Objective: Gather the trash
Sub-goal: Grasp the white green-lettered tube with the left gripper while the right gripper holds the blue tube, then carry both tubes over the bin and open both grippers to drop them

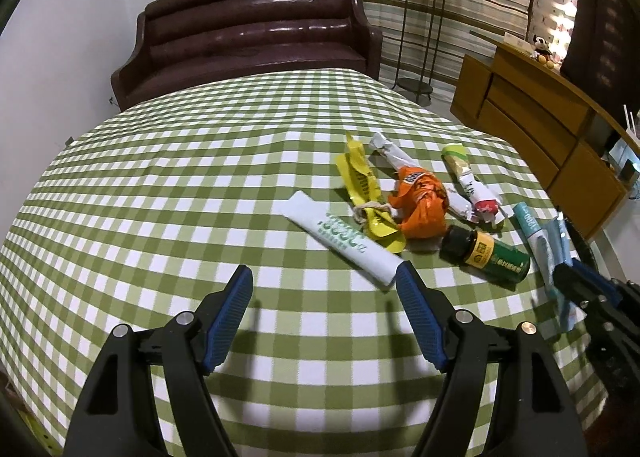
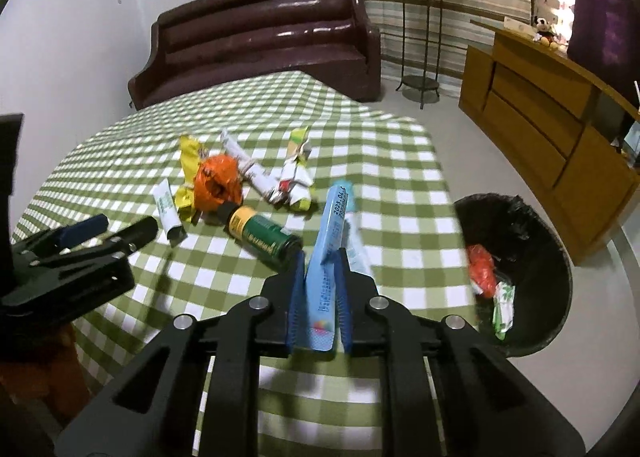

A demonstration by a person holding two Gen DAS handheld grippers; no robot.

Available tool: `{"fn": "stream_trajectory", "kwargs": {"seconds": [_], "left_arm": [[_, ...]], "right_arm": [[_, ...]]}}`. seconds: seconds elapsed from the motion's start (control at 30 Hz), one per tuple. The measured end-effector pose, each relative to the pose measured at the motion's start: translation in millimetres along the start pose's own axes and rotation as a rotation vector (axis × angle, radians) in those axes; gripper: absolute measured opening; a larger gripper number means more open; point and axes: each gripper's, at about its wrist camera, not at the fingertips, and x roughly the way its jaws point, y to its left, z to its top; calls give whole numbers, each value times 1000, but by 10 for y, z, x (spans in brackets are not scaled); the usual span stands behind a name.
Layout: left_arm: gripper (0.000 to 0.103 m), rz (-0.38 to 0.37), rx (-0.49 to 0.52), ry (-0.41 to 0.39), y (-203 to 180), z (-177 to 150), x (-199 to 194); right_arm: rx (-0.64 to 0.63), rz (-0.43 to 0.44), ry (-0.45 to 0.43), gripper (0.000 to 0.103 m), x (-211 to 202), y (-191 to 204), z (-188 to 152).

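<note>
Right tongs point(image 2: 320, 277) are clamped on a light blue wrapper point(image 2: 326, 257), pinched flat between the blue pads, its long axis running straight ahead and up out of the jaws, printed end tipped away over the desk point(image 2: 400, 161). The wrapper sits close to the desk's right edge. Just past that edge, down on the floor, there's the black-lined bin point(image 2: 532, 257), with an orange scrap point(image 2: 482, 271) and a white-green wrapper point(image 2: 502, 305) already inside. Open floor lies between the desk and the wooden cabinet point(image 2: 540, 117).

Right beside the blue wrapper lies a green bottle point(image 2: 264, 239) on its side, dark cap toward the trash pile, base toward the tongs. Beyond it sits an orange bag point(image 2: 218, 185), crumpled, touching a yellow wrapper point(image 2: 188, 161), with two rolled white wrappers point(image 2: 280, 181) just behind.

Over to the left tongs point(image 1: 324, 277): jaws spread wide, gripping nothing, hovering above bare checked cloth. A white tube point(image 1: 344, 241) lies slantwise, its near end just beside the right-hand pad; I can't tell whether they touch. Its far end points up and left toward the middle of the desk. Plenty of clear cloth on the left half. A brown sofa point(image 1: 248, 29) stands behind the far edge.
</note>
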Motion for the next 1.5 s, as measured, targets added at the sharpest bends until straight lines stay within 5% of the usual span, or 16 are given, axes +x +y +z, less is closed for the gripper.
{"fn": "stream_trajectory", "kwargs": {"seconds": [0.37, 0.9, 1.07, 1.2, 1.5], "left_arm": [[73, 26, -33, 96, -41, 126, 312], [72, 55, -40, 91, 180, 149, 324], [49, 55, -5, 70, 127, 228, 345], [21, 64, 35, 48, 81, 195, 319], [12, 21, 50, 23, 35, 83, 165]], "right_arm": [[27, 2, -19, 15, -21, -221, 22], [39, 9, -16, 15, 35, -302, -9], [47, 7, -16, 15, 49, -342, -21], [54, 4, -15, 15, 67, -377, -21], [67, -14, -29, 15, 46, -501, 2]]}}
